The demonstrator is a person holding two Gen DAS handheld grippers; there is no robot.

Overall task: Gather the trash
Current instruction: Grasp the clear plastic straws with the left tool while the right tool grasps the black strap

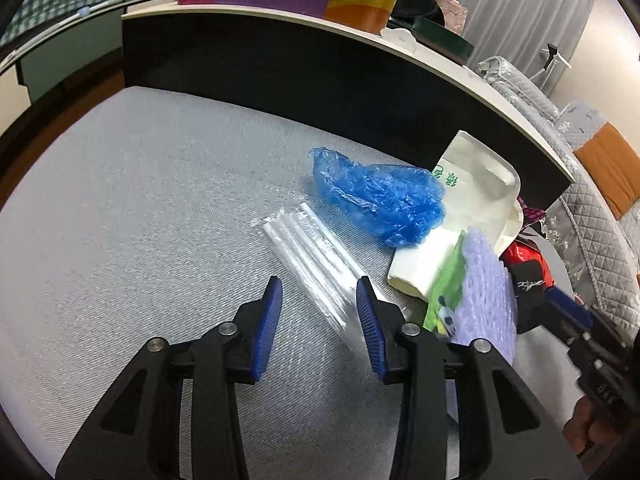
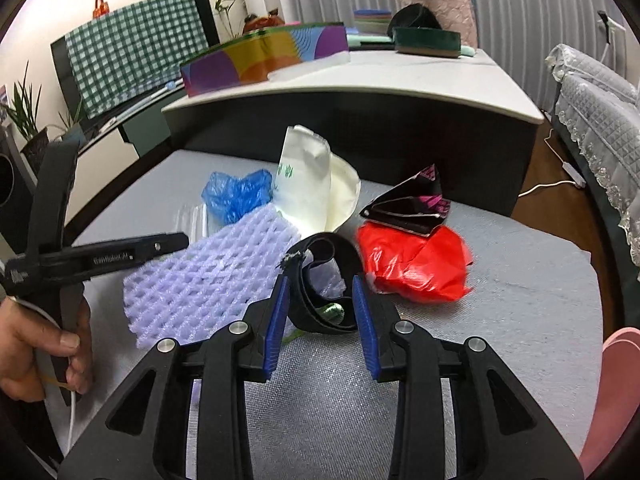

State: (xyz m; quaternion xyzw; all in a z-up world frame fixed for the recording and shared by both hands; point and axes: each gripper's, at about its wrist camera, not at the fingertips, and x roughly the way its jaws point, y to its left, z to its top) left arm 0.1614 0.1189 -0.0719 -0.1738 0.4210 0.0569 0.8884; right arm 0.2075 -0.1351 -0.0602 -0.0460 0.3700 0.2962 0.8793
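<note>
Trash lies on a grey cushioned surface (image 1: pixel 140 220). In the left wrist view my left gripper (image 1: pixel 319 296) is open, its jaws on either side of a clear plastic wrapper (image 1: pixel 316 256). Beyond it lie a blue plastic bag (image 1: pixel 380 196), a cream paper bag (image 1: pixel 476 184) and lilac foam netting (image 1: pixel 486 292). In the right wrist view my right gripper (image 2: pixel 321 294) is open, its jaws around a black band loop (image 2: pixel 320 276). A red plastic bag (image 2: pixel 412 264), a black-pink wrapper (image 2: pixel 412 208), the foam netting (image 2: pixel 208 276) and the blue bag (image 2: pixel 236 196) lie around it.
A low white-topped table (image 2: pixel 400 80) with a dark side stands behind the cushion, carrying a colourful box (image 2: pixel 264 56) and other items. A quilted sofa (image 2: pixel 600 120) is at the right. My left gripper's body (image 2: pixel 100 256) shows at the left of the right wrist view.
</note>
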